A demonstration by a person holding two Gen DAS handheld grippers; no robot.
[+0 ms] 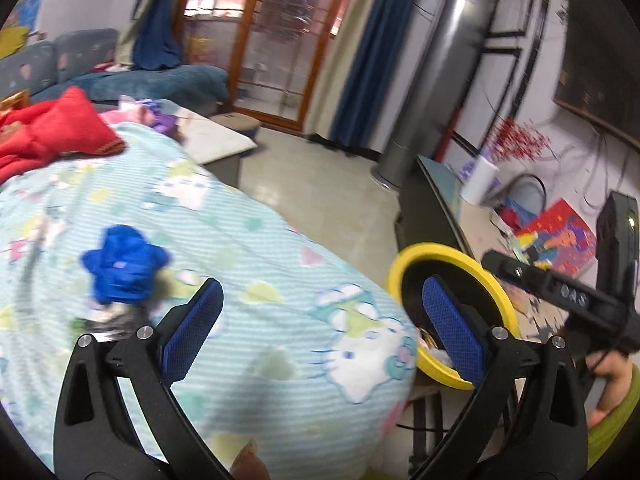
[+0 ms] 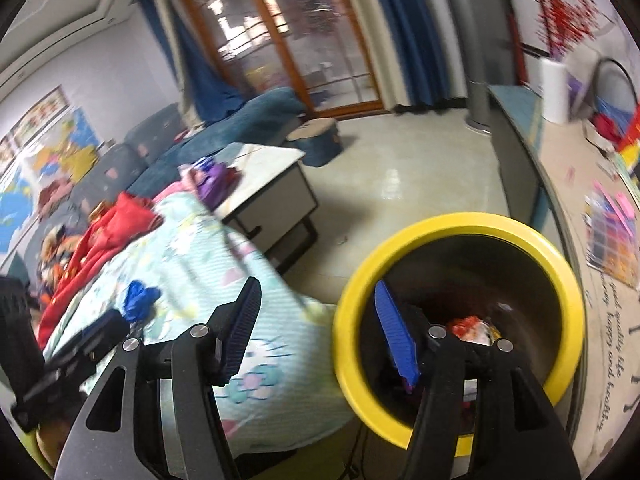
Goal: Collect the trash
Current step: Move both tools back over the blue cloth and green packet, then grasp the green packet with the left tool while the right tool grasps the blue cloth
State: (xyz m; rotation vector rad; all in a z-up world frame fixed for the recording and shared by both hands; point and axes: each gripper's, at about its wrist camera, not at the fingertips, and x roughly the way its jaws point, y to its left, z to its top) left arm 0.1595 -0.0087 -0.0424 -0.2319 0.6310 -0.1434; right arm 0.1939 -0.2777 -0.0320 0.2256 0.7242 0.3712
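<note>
Crumpled blue trash [image 1: 124, 270] lies on the soft striped cartoon-print blanket [image 1: 248, 280], left of the round yellow-rimmed bin [image 2: 456, 316] holding scraps. Left gripper [image 1: 320, 328] spread wide, empty. Right gripper [image 2: 316, 328] partly open, empty, above the bin's rim.

Wood-framed glass door [image 2: 280, 40] at the back, blue curtains [image 2: 404, 32] either side. Blue-grey sofa [image 2: 168, 136] left of the door, low white coffee table [image 2: 268, 184] in front of it. Pale glossy tile floor [image 2: 400, 176]. Grey tower fan [image 1: 432, 80] right of the door. White walls; map poster [image 2: 48, 152] above the sofa.
</note>
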